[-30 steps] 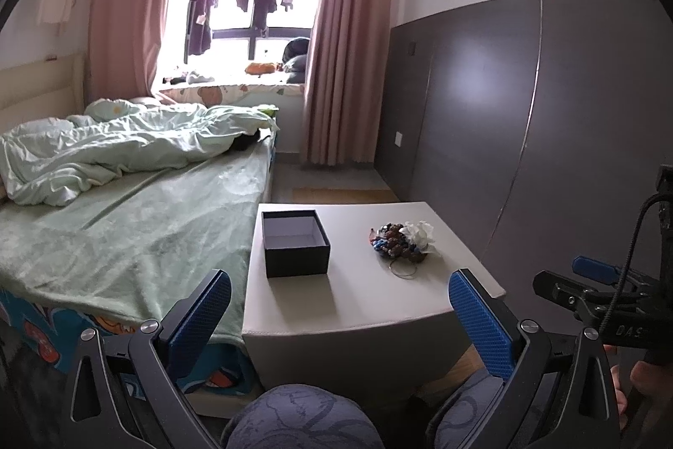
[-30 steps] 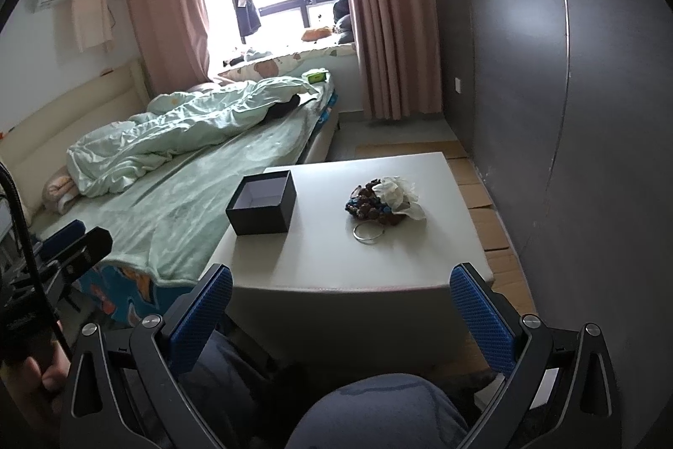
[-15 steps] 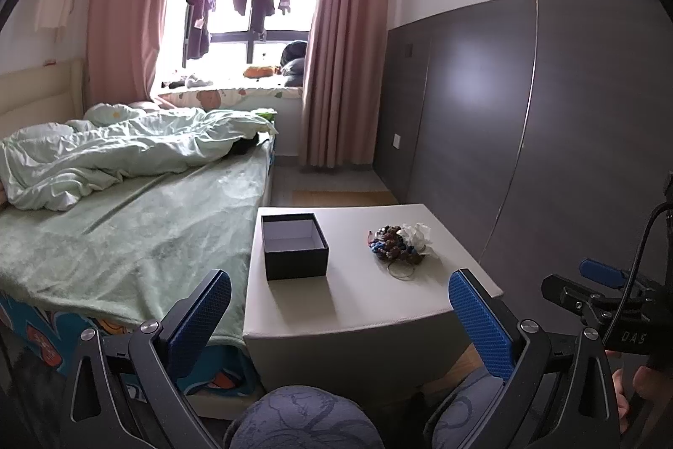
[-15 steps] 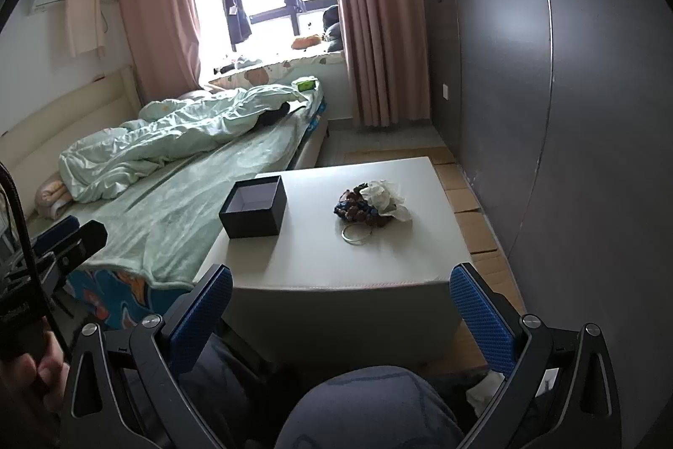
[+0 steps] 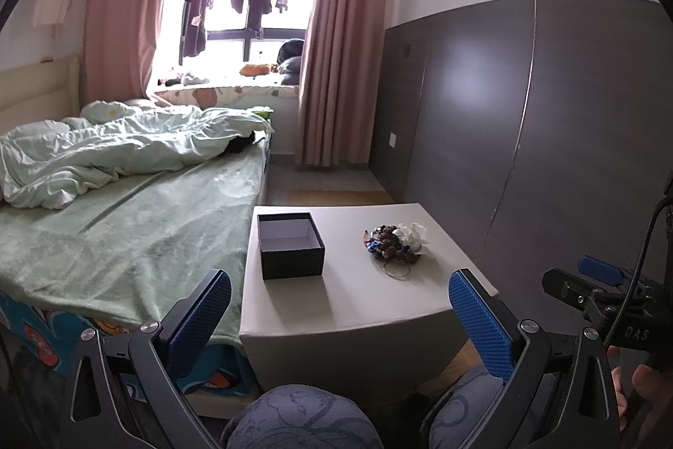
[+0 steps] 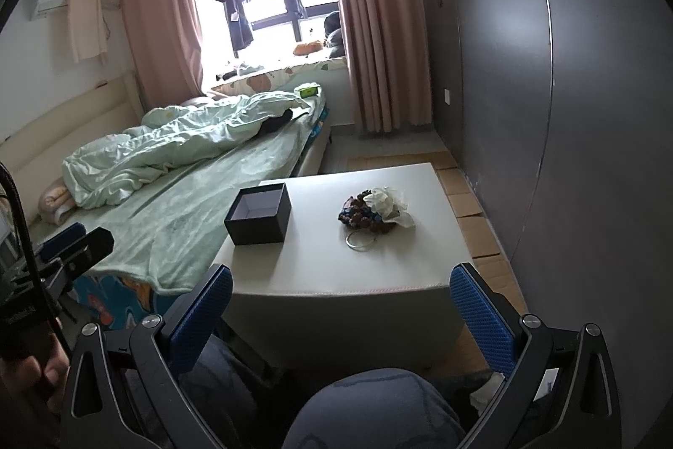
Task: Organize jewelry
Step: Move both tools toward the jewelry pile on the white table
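Note:
An open black box with a pale inside stands on the left part of a low white table. To its right lies a heap of beaded jewelry with a white cloth flower and a thin metal ring in front. My left gripper and right gripper are both open, empty, and held well short of the table's near edge. The right gripper also shows at the left wrist view's right edge.
A bed with a green blanket runs along the table's left side. A dark panelled wall stands close on the right. The person's knees in blue trousers are below the grippers.
Both views have tilted slightly upward and drawn back a little, so the table sits a bit lower and smaller. Box and jewelry have not moved.

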`<state>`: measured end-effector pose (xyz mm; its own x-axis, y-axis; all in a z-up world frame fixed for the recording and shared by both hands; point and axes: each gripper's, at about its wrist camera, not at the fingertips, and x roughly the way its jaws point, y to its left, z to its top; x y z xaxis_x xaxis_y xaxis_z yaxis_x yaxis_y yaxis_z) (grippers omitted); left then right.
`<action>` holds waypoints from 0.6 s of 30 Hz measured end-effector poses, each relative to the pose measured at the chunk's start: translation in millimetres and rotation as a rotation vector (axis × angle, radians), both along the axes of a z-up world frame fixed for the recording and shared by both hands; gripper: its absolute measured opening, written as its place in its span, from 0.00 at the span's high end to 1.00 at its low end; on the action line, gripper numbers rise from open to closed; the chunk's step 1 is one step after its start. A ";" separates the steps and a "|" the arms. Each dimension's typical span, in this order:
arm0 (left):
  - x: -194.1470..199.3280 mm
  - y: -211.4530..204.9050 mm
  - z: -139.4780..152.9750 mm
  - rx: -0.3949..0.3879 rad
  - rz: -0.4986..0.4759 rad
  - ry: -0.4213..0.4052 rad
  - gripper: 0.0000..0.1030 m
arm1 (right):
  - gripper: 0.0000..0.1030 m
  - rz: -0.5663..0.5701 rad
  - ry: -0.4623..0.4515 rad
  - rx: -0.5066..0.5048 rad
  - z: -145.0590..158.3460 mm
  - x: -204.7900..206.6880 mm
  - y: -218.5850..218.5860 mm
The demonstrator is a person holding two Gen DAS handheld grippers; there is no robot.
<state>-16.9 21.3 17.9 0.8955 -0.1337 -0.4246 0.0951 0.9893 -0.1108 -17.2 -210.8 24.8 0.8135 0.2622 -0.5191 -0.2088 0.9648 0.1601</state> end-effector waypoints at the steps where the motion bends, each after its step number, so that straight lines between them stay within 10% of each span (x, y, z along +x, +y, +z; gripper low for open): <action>1: 0.6 -0.4 0.6 0.000 -0.002 0.000 0.00 | 0.00 0.001 0.001 0.003 -0.4 0.4 -0.3; 18: 44.4 -9.4 15.2 -0.007 -0.032 0.030 0.00 | 0.00 -0.003 -0.006 0.042 10.6 28.3 -9.3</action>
<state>27.4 11.9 33.1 0.8775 -0.1652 -0.4502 0.1233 0.9850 -0.1210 11.2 -220.0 35.3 0.8176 0.2809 -0.5026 -0.2066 0.9579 0.1994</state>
